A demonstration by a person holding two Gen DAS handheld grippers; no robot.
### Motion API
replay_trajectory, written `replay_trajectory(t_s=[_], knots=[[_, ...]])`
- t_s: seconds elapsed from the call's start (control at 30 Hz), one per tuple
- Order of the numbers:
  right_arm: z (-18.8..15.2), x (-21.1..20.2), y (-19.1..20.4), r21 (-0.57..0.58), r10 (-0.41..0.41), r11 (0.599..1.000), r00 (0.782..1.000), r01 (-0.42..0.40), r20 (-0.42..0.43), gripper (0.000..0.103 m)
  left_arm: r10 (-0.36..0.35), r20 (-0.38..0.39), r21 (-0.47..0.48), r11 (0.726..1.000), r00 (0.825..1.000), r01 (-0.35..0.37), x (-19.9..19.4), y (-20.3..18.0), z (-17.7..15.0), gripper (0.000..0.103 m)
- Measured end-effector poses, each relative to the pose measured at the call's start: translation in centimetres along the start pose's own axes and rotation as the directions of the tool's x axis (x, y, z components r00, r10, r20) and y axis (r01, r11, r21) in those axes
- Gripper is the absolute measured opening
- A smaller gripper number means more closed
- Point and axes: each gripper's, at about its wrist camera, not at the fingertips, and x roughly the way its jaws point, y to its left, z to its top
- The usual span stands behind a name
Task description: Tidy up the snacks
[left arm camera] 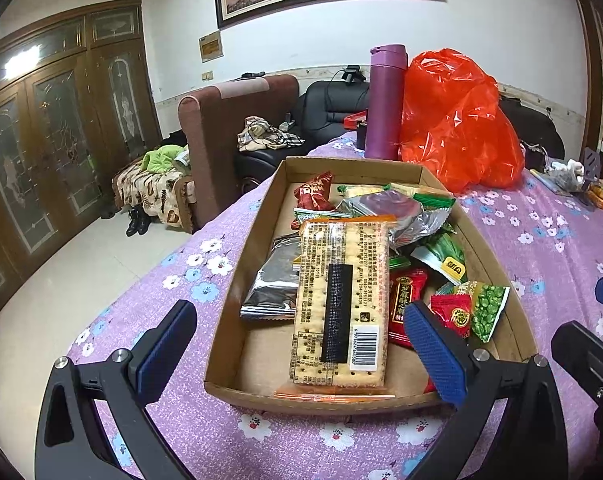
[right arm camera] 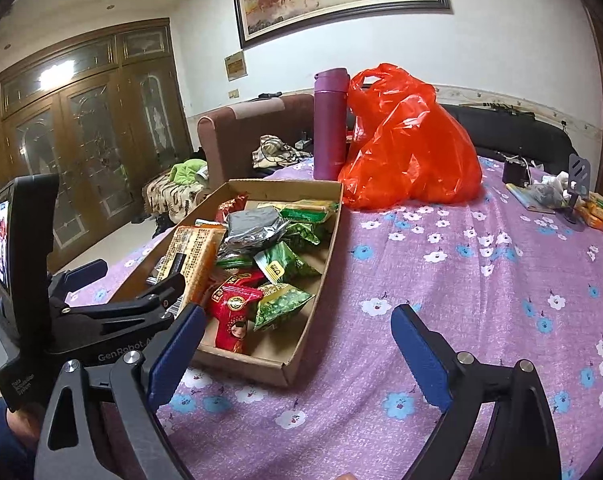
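- The cardboard tray (left arm camera: 237, 264) sat on the desk (left arm camera: 181, 280), which wore a purple flowered cloth, and it held a heap of snack packets.
- A long cracker packet (left arm camera: 341, 300) lay lengthwise on top of the pile, its barcode end toward the near rim of the tray.
- Beside it lay a silver foil packet (left arm camera: 271, 284), red packets (left arm camera: 407, 304) and a green pea packet (left arm camera: 489, 310); more green packets filled the far half.
- The left tongs (left arm camera: 301, 356) were spread wide and gripped nothing, one blue pad outside the tray's left wall, the other over the red packets.
- The right tongs (right arm camera: 297, 356) also stood wide and empty, above the cloth just beside the tray's near corner.
- Behind the tray stood a purple bottle (right arm camera: 330, 124), touching or almost touching an orange plastic bag (right arm camera: 413, 148).
- A few more orange and green packets (right arm camera: 601, 212) lay well apart at the desk's far right edge.
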Motion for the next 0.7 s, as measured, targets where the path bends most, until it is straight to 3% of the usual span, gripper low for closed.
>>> replay_trajectory(t_s=[0.7], knots=[[0.05, 0.08, 0.15, -0.008, -0.006, 1.0, 1.0, 0.006, -0.004, 0.097, 0.007, -0.007, 0.03, 1.0, 1.0, -0.007, -0.05, -0.41, -0.35, 0.103]])
